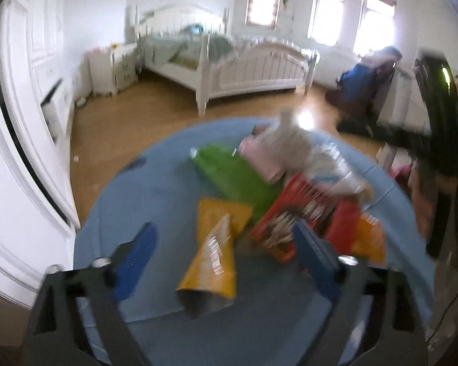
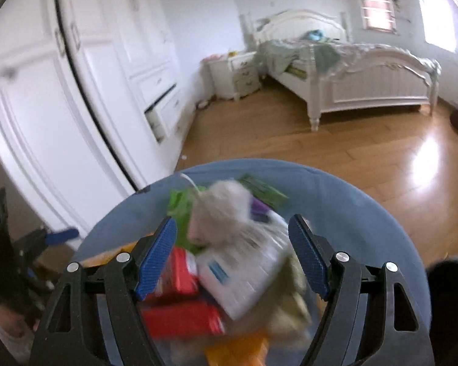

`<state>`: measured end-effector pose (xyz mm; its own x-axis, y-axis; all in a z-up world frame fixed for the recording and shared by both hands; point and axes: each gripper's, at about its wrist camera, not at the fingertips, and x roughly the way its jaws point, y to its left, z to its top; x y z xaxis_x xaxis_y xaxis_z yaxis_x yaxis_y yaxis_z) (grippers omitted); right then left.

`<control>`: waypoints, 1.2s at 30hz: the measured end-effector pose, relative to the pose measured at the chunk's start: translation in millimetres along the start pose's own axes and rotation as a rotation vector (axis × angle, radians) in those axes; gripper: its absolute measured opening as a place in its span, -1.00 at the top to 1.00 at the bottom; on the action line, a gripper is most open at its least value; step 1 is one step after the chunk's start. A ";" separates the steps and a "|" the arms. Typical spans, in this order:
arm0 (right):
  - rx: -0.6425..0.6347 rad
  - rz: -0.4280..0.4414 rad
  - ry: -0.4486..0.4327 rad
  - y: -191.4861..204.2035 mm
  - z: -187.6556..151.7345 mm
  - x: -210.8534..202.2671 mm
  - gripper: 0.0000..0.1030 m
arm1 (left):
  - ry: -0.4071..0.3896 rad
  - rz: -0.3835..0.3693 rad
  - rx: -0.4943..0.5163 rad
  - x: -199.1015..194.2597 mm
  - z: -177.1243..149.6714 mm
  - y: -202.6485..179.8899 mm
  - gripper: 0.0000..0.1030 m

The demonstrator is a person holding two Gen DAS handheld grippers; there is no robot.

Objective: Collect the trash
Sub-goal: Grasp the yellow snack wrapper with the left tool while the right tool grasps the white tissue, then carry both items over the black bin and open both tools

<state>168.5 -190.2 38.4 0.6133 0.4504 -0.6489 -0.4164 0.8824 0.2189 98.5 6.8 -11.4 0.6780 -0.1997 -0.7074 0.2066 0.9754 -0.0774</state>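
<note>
- Round blue worktop (image 1: 143, 189) is filling the lower frame; its curved far edge is giving onto open wood floor (image 2: 336, 152), with a white wardrobe (image 2: 76, 91) at left.
- Trash pile (image 1: 278, 189) is lying at the worktop's centre; the yellow packet (image 1: 213, 253) is pointing its long axis up-frame, open end down.
- Left hand-held gripper (image 1: 226, 256) is standing open above the yellow packet, empty.
- Right hand-held gripper (image 2: 233, 259) is hanging open over the pile, holding nothing.
- White bed (image 1: 244, 67) is standing well apart, upper frame.

Yellow wrapper (image 1: 212, 262), blue tablecloth (image 1: 155, 189).
</note>
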 end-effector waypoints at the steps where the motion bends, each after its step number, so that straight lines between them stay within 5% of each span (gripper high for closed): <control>1: -0.008 -0.007 0.020 2.1 2.6 9.3 -0.46 | 0.020 -0.013 -0.001 8.7 -1.7 3.2 -0.31; 5: -0.045 -0.097 0.131 11.5 13.3 55.5 -0.44 | 0.049 -0.013 -0.022 27.7 -5.4 20.2 0.01; 7: -0.040 -0.100 0.171 11.3 8.1 68.6 0.05 | 0.065 -0.010 -0.017 35.1 -6.4 25.5 0.40; 8: -0.033 -0.087 0.174 11.5 3.1 70.2 0.11 | 0.072 -0.020 -0.025 36.4 -8.3 28.8 0.40; 12: -0.001 -0.030 0.084 8.1 -0.9 44.9 0.24 | 0.084 -0.018 -0.087 39.6 -9.9 42.3 0.42; 18: 0.082 0.071 -0.144 -6.1 -16.8 -52.0 0.24 | -0.046 -0.093 -0.134 6.5 -4.3 37.9 0.58; 22: 0.129 0.056 -0.247 -24.0 -32.7 -106.8 0.24 | -0.119 -0.159 -0.136 -16.4 14.4 13.4 0.58; 28: 0.191 -0.121 -0.377 -62.7 -67.6 -163.6 0.24 | -0.192 -0.290 -0.057 -31.4 51.1 -58.9 0.57; 36: 0.269 -0.273 -0.424 -129.6 -102.0 -204.1 0.24 | -0.194 -0.411 0.056 -2.1 79.4 -162.3 0.58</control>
<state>28.8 -410.4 68.1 0.9135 0.1671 -0.3710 -0.0534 0.9531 0.2978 119.5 -158.6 58.5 0.6505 -0.5878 -0.4809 0.5202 0.8062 -0.2817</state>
